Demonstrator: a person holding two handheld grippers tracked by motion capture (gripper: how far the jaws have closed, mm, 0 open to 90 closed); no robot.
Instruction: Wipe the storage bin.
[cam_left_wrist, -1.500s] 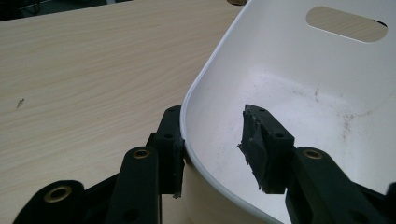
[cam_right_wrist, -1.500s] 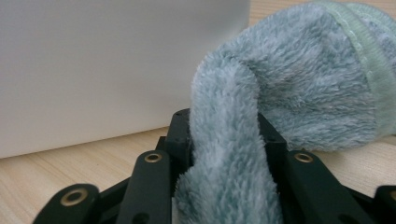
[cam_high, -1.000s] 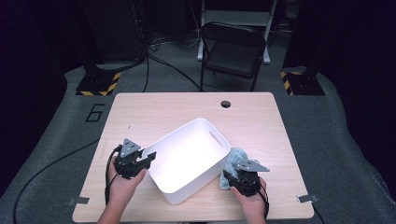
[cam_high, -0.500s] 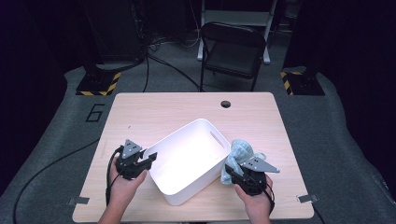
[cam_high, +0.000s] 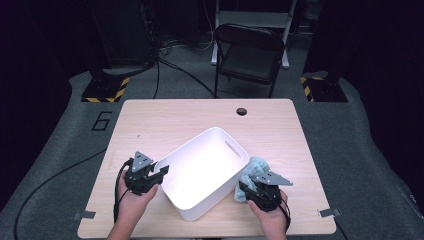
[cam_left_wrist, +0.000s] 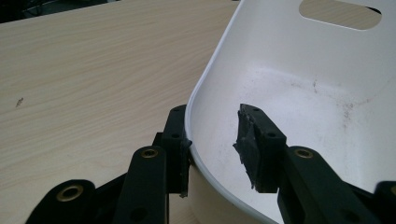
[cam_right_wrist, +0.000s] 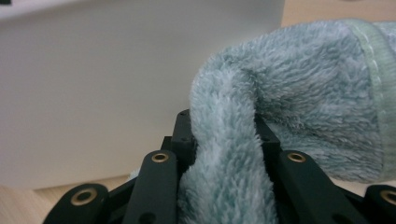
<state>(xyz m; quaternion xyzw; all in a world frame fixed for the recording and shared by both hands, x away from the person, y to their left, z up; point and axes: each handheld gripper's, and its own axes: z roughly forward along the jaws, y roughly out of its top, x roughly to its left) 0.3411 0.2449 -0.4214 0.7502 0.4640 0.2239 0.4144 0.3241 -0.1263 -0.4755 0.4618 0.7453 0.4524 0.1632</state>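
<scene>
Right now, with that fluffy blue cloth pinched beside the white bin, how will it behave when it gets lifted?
The cloth will probably hang limp: it already folds over where the right tool pinches it. Its thick pile looks soft and light, so it should lift easily. It seems unlikely to slip, since the fluff bunches between the jaws, though a loose end may drag against the bin.

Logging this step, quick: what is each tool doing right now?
Left tool: jaws astride the bin rim, one outside touching, the inner one clear of the wall; not clamped.
Right tool: shut on the towel.
</scene>
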